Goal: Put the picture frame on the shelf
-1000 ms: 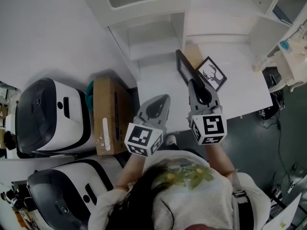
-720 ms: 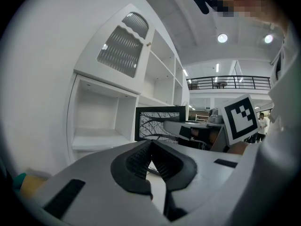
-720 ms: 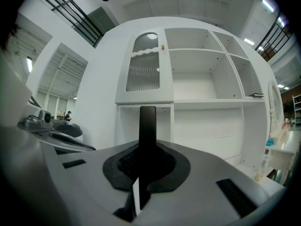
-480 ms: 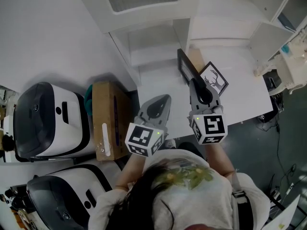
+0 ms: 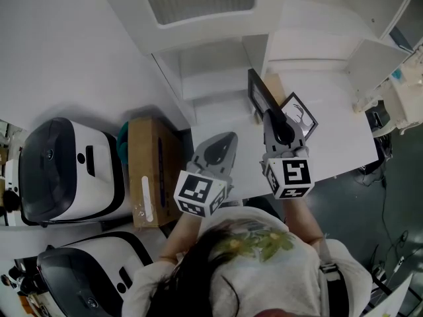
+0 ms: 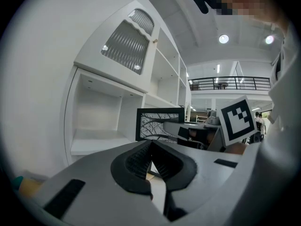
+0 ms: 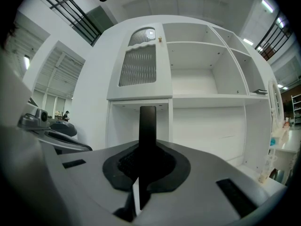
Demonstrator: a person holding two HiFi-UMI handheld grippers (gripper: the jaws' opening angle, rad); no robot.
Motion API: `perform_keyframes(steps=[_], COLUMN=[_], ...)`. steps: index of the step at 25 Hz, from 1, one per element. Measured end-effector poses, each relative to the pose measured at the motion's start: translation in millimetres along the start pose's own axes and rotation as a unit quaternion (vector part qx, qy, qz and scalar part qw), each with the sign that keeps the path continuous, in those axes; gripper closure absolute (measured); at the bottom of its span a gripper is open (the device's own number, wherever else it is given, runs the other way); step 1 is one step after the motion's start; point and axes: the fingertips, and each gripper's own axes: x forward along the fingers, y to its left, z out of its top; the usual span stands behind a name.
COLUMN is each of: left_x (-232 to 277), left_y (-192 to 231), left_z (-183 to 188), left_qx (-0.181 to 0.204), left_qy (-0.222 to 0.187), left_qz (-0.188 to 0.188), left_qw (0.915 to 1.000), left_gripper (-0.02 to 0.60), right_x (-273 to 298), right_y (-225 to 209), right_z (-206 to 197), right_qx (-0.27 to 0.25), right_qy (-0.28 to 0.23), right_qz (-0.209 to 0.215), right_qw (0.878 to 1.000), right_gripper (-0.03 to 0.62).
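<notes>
**A:** Since the right gripper (image 5: 269, 115) covers its lower part, how much of the picture frame (image 5: 259, 92) shows?

**B:** From the head view, only the upper part. The right gripper view gives one thin black edge, upright, clamped between ridged dark pads (image 7: 121, 166). Its print of bare branches shows only in the left gripper view.

**A:** And the left gripper (image 6: 150, 144)?

**B:** Its jaws are pressed together with nothing in them. It sits left of the frame and apart from it.

**A:** What room lies ahead?

**B:** The white shelf unit (image 7: 207, 96) stands beyond, made of smooth flat boards. The frame is held short of its low left compartment, which is open-fronted and sits under a ribbed cabinet door (image 7: 138, 62).

**A:** Anything close by?

**B:** An antler-print frame (image 5: 301, 114) sits right of the gripper on the white tabletop (image 5: 344, 127). Its near corner is hidden, and I cannot tell whether it lies flat or leans. A cardboard box (image 5: 149, 167) stands further left.
</notes>
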Motion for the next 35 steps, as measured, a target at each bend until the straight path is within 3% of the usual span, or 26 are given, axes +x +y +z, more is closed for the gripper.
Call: perform_keyframes(steps=[35], left_x=[45.6], left_y=[59.5], left_z=[-12.0], left_qx=[-0.022], left_qy=[0.027], left_qz=[-0.002], left_qw=[0.9994], left_gripper=[0.552], right_x=[77.4], right_y=[-14.7], right_z=[-33.0], right_qx=[0.008], right_qy=[0.040], right_qz=[-0.013], right_qw=[0.999], right_gripper=[0.557])
